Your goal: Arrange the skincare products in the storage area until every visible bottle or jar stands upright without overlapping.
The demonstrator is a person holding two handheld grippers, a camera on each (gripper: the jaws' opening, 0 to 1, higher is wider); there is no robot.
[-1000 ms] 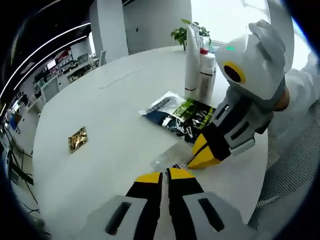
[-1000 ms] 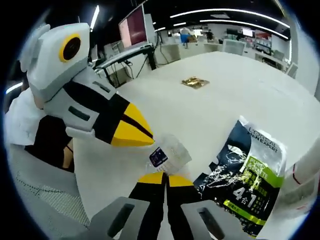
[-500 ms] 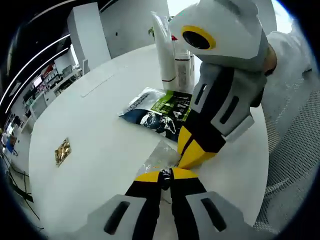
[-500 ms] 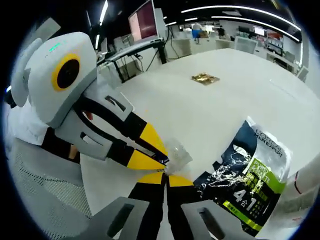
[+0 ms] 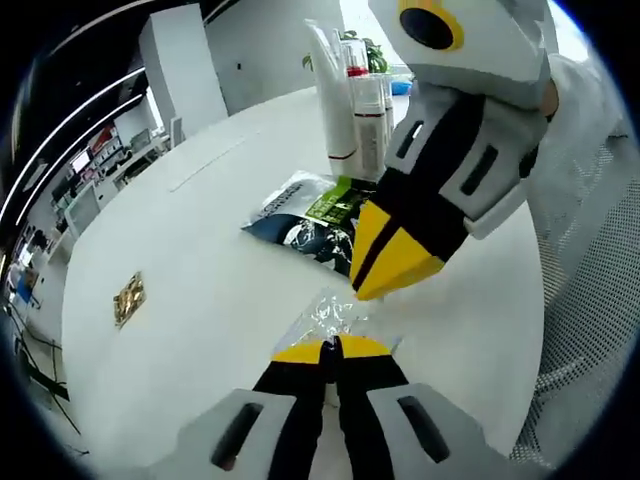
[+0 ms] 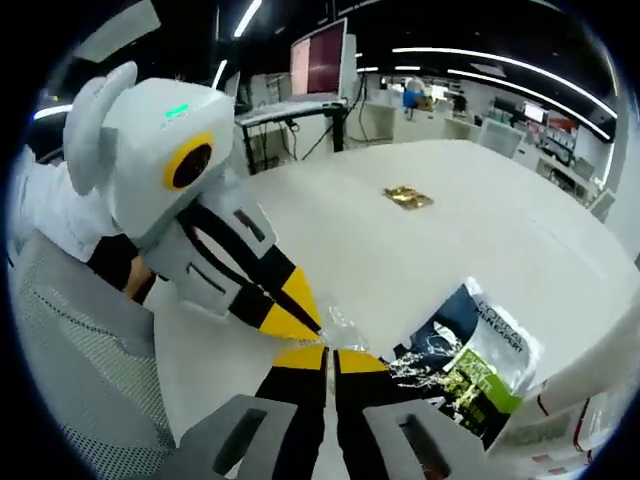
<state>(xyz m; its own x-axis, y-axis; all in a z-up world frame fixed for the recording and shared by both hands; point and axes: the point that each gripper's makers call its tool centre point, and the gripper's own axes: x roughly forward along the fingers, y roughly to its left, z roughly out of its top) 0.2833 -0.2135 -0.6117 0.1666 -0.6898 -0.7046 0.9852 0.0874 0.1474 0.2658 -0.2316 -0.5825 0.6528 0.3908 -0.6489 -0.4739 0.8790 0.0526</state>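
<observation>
Small clear plastic packet w/ crinkled film lies on white table, right at tips of left gripper, whose jaws are pressed together, seemingly nipping the packet's near edge. Right gripper comes in from right, tips pressed together, just above the packet; can't tell if touching. Right gripper view: own jaws together at the packet, left gripper beside. Beyond: dark/green sachet lying flat, then upright white tube + bottles. Gold wrapper well apart, far left.
</observation>
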